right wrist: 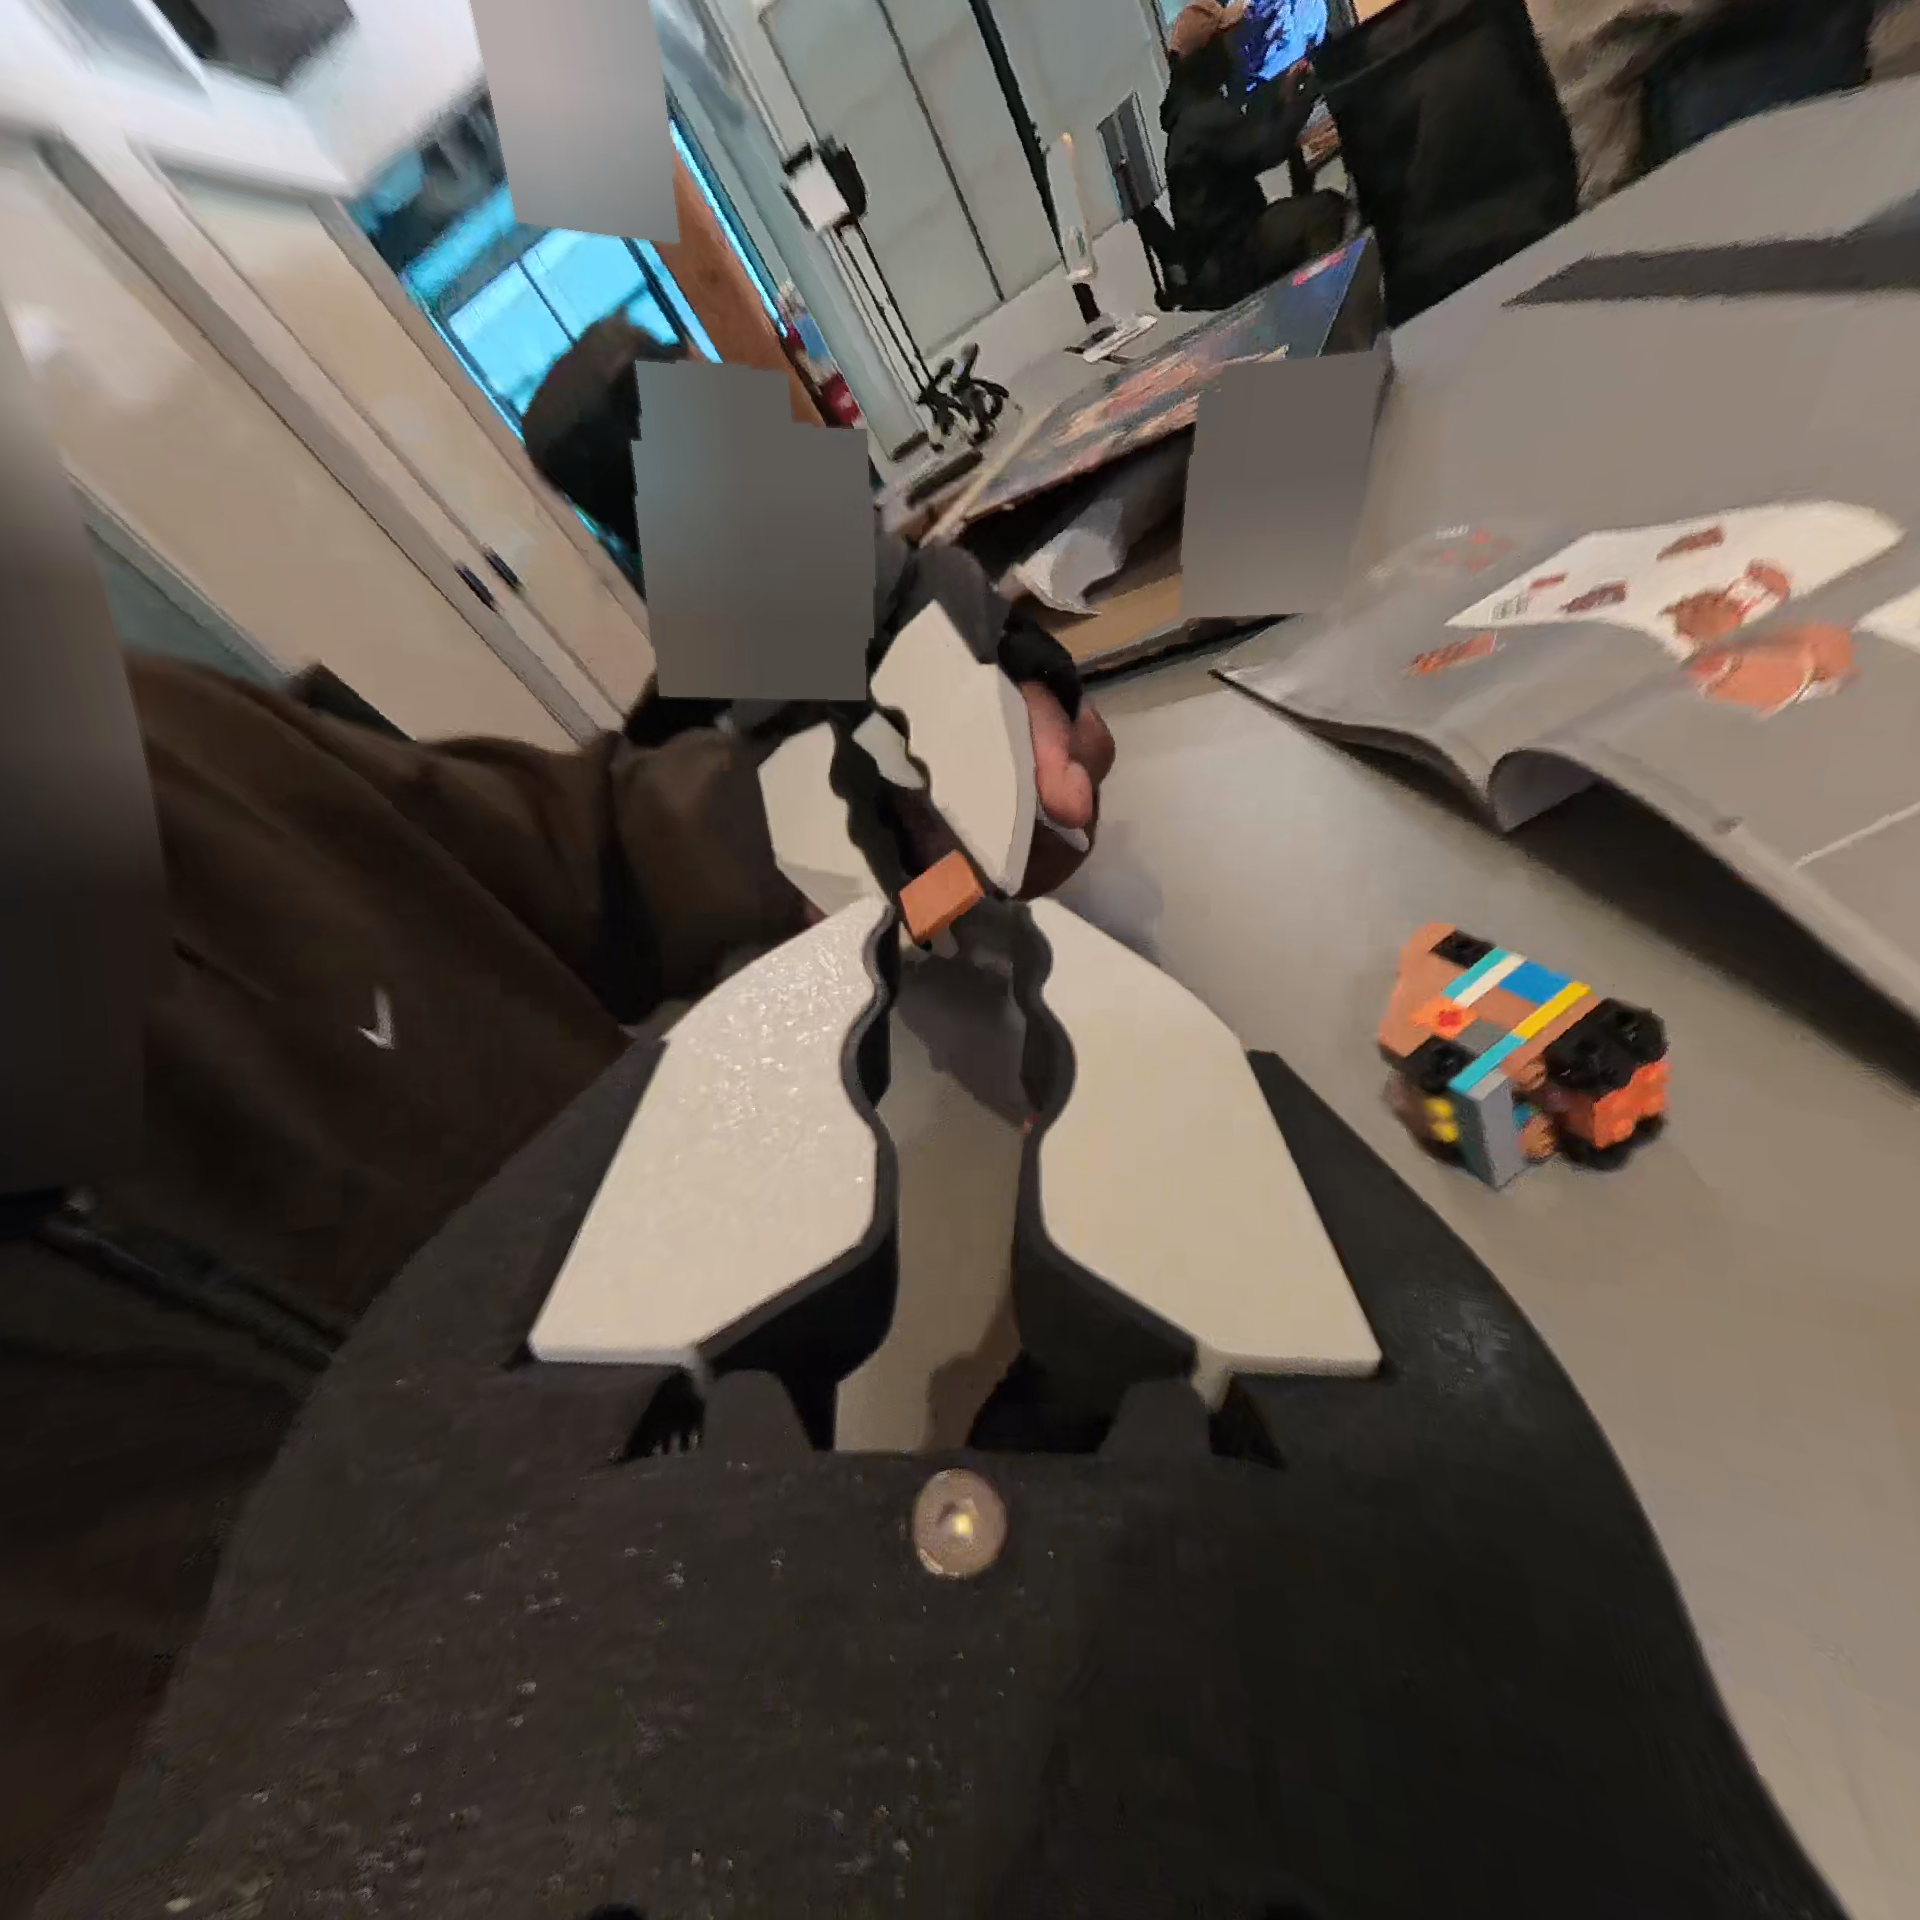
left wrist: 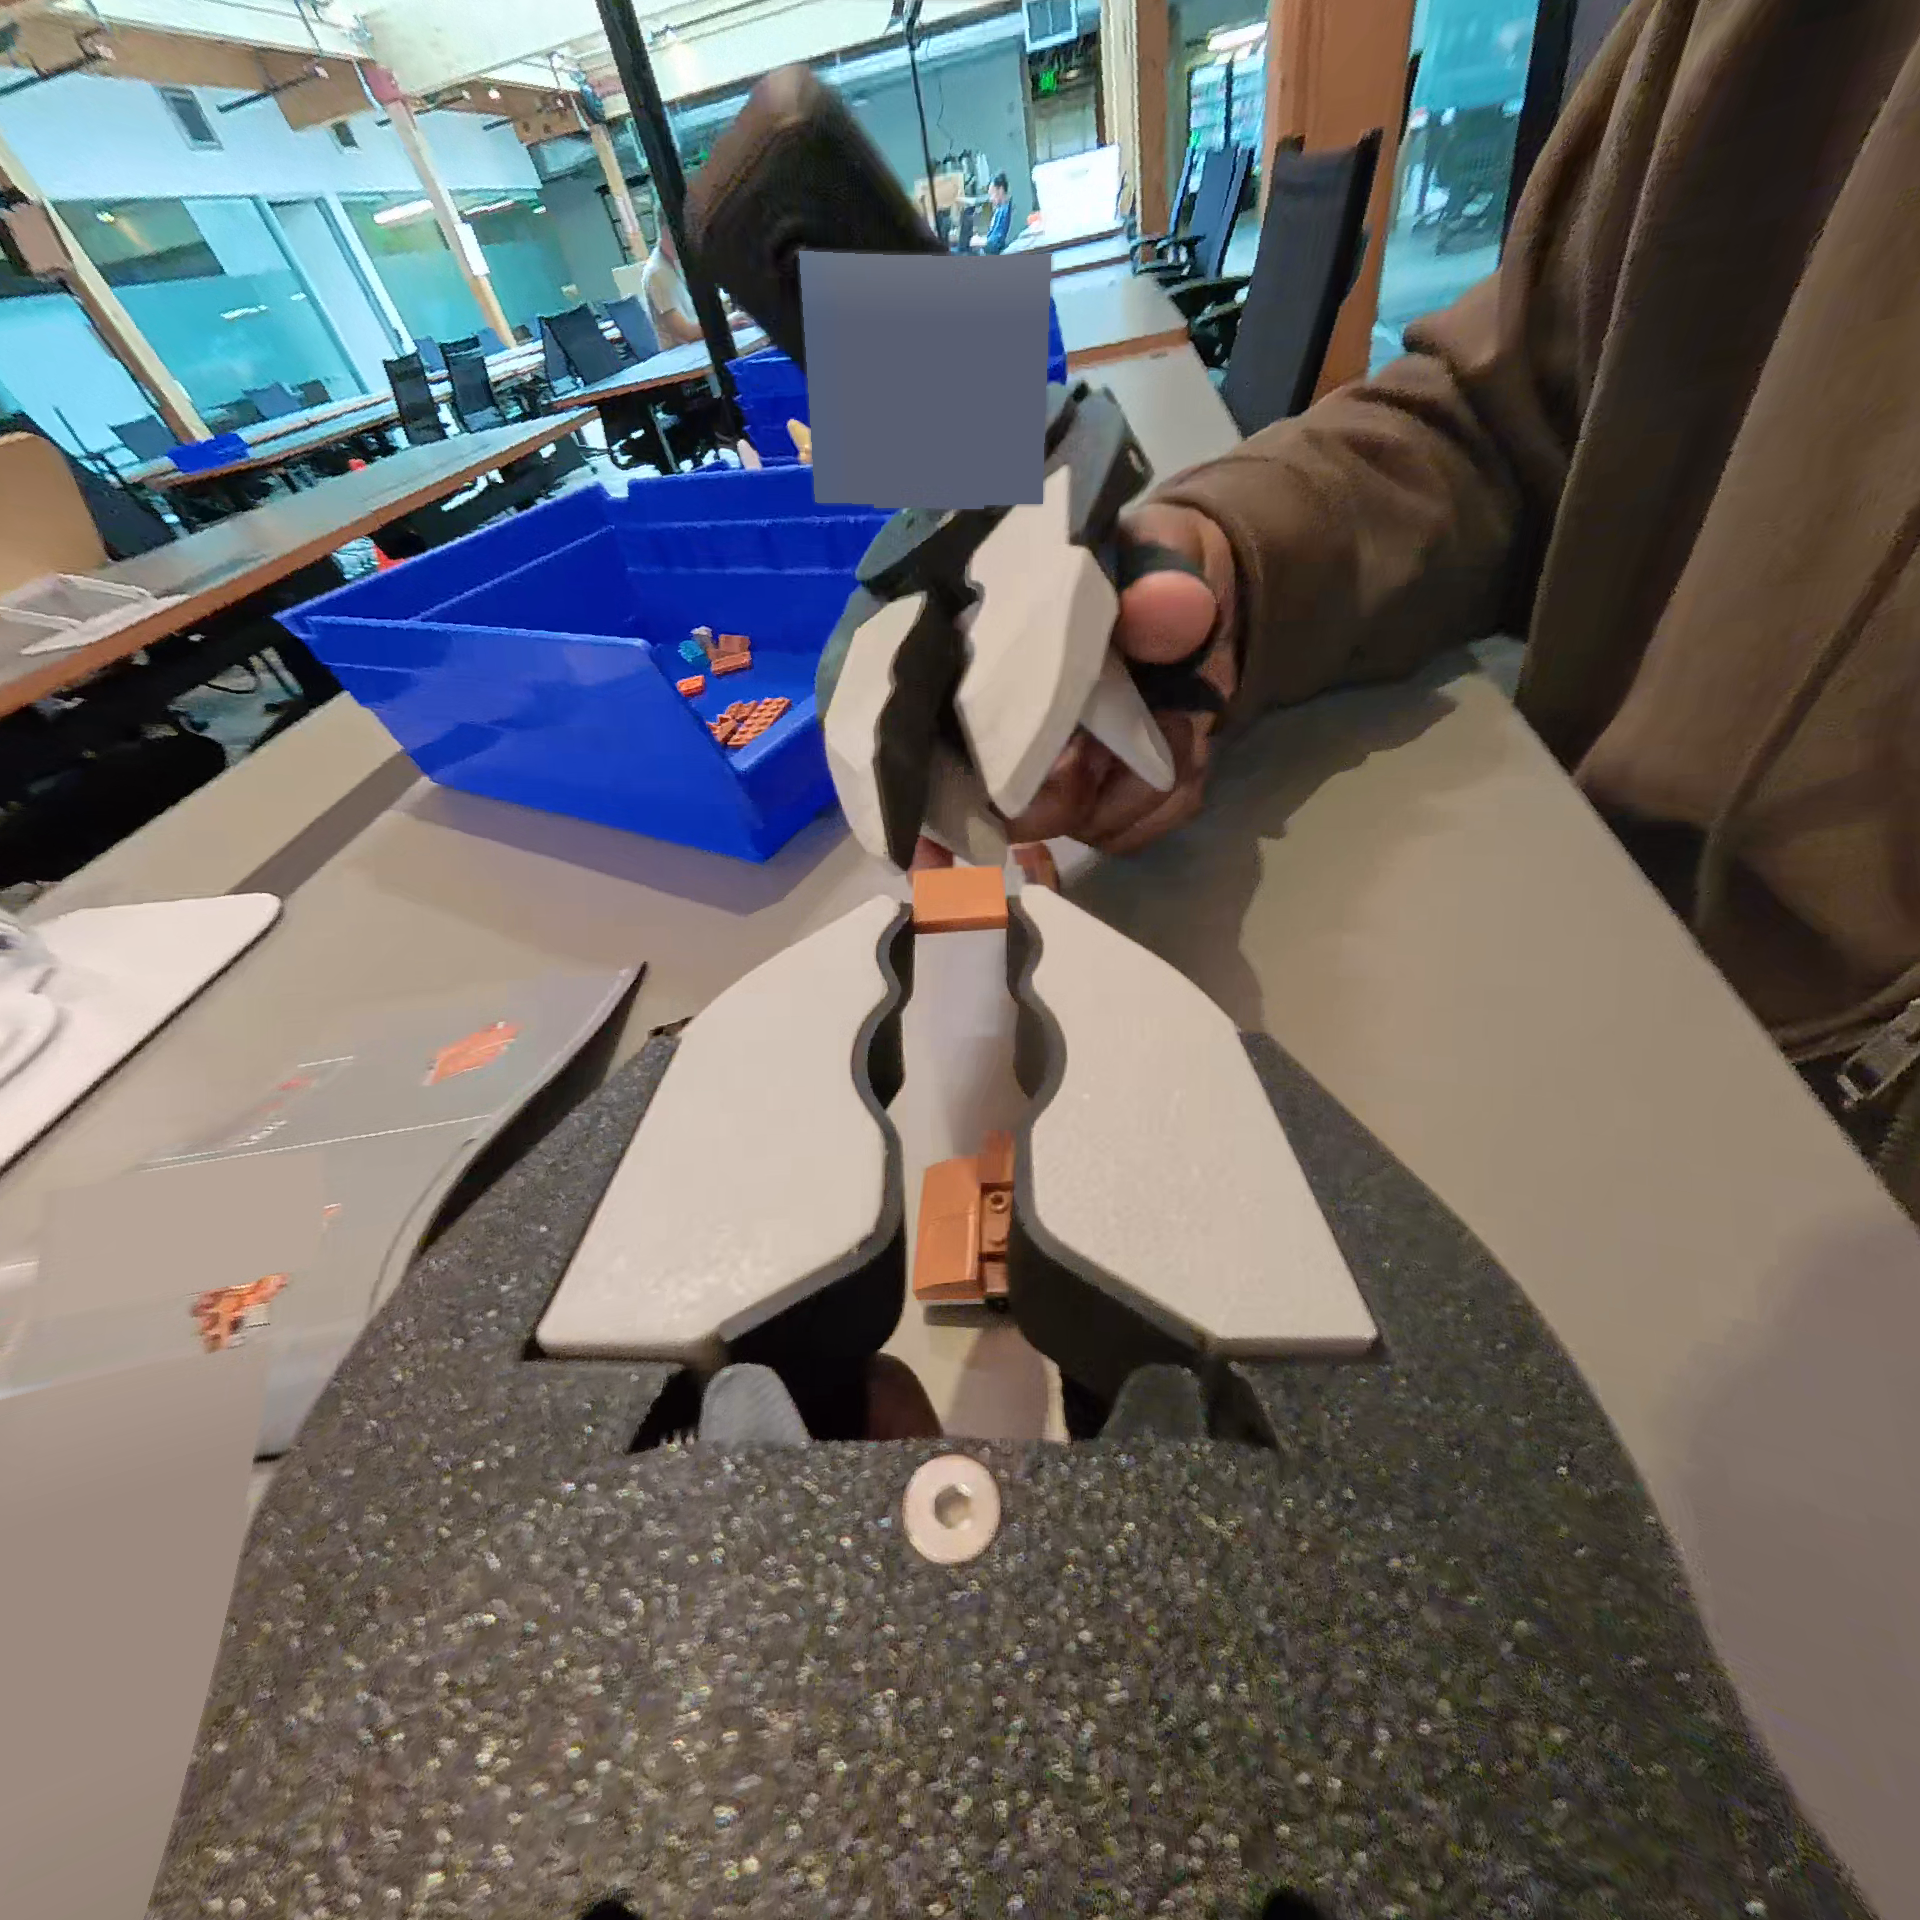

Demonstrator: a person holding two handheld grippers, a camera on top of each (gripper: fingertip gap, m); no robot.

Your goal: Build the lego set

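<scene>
Pinching a small brown tile (left wrist: 960,900) by its edges at the very tips of my left tool (left wrist: 961,920), I hold it lifted off the tabletop (left wrist: 1403,1039), flat face up, so that its underside stays free for pressing onto studs. My right tool (right wrist: 961,925) comes in nose to nose with the left from 12 o'clock in the left wrist view. Its jaws stand slightly parted with nothing I can see between them, tips just beside the tile, and I judge that it is there to steady or take over the piece. Directly below the left tool's fingers lies a small brown sub-assembly (left wrist: 961,1226) on the tabletop, probably where this tile belongs. The partly built model (right wrist: 1517,1049), striped in blue, yellow and orange, rests on its side at 3 o'clock in the right wrist view, set apart to keep the working spot free. The open instruction booklet (right wrist: 1662,665) lies at 2 o'clock, within a glance. The blue bin (left wrist: 540,665) of spare bricks sits at 10 o'clock in the left view, near enough to reach.
</scene>
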